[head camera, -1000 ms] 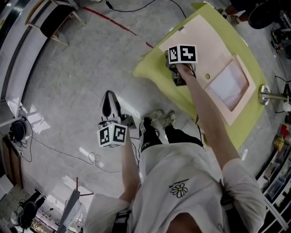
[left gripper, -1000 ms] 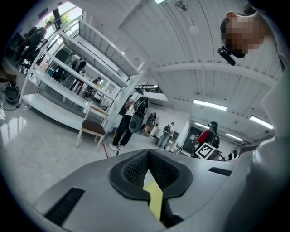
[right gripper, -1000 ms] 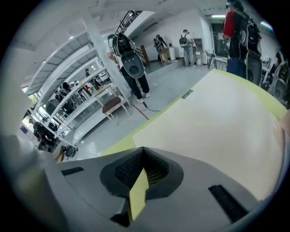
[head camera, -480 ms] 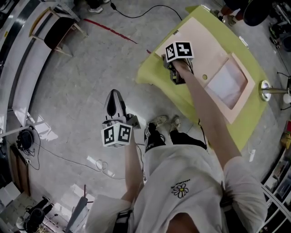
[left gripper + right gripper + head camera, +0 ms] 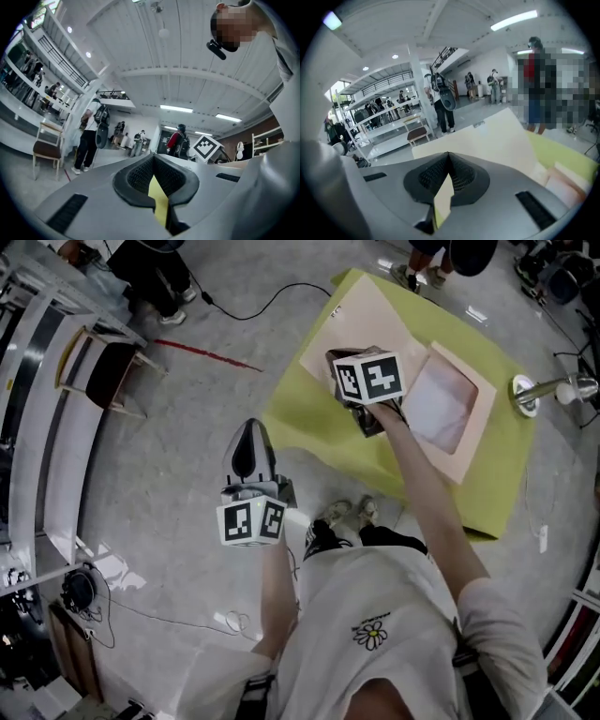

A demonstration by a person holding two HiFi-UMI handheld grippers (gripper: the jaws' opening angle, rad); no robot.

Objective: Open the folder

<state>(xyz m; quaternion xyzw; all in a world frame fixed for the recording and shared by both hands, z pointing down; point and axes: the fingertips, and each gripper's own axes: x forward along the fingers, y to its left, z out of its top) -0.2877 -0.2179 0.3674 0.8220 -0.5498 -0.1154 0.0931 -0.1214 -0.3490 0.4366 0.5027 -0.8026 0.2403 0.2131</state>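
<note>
Head view: we see the folder point(image 5: 373, 320) on the green cloth point(image 5: 305, 418), its long axis running upper left to lower right, with the right gripper point(image 5: 368, 420) over its middle. The left gripper point(image 5: 249, 452) hangs well apart, over the floor point(image 5: 159, 474).

Left gripper view: we find its jaws pressed together, holding nothing.

Right gripper view: we see the jaws pinched on the folder's cream cover point(image 5: 487, 140), which slopes up ahead.

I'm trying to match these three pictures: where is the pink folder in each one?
Head view: folder upper right, on the yellow-green cloth.
Left gripper view: cannot be made out.
Right gripper view: folder centre right, beyond the jaws.
Shared landmark: the brown-seated chair, in all three.
</note>
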